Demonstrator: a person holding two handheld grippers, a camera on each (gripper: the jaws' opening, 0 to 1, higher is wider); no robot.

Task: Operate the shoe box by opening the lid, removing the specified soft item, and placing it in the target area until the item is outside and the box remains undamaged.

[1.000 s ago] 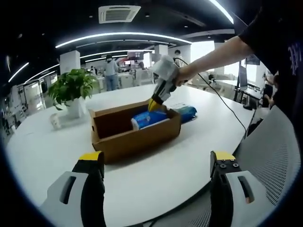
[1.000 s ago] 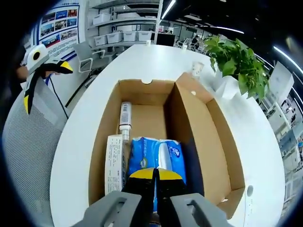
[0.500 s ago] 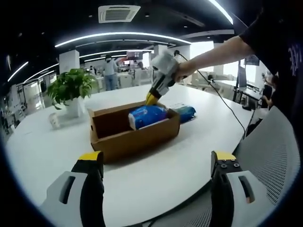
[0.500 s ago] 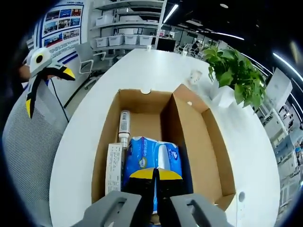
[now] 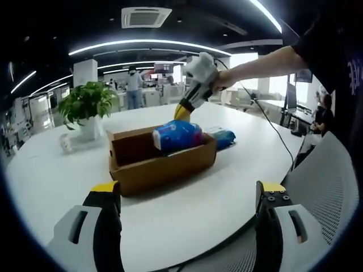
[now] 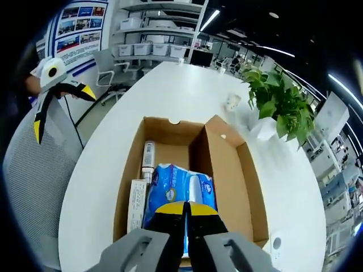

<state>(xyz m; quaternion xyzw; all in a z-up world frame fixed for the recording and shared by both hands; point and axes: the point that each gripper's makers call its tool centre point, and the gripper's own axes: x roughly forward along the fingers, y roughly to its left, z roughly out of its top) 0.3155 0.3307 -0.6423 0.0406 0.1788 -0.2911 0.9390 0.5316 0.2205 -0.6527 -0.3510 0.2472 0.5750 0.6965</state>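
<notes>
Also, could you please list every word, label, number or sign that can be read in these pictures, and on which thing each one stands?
None can be read.
Blue soft tissue pack, held by the right gripper: print blurred.
White flat carton inside the brown cardboard shoe box: print too small.
White tube: label blurred.
Wall posters: too small.

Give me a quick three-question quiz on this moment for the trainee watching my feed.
1. True or false: the right gripper is shut on the blue plastic tissue pack.
2. Which stands beside the open brown cardboard shoe box on the white round table? A) red kettle B) leafy green plant in a white pot C) laptop
3. Fill in: the left gripper hangs over the table's near edge with its jaws ____.

Key: 1 true; 2 B; 3 open.
</notes>
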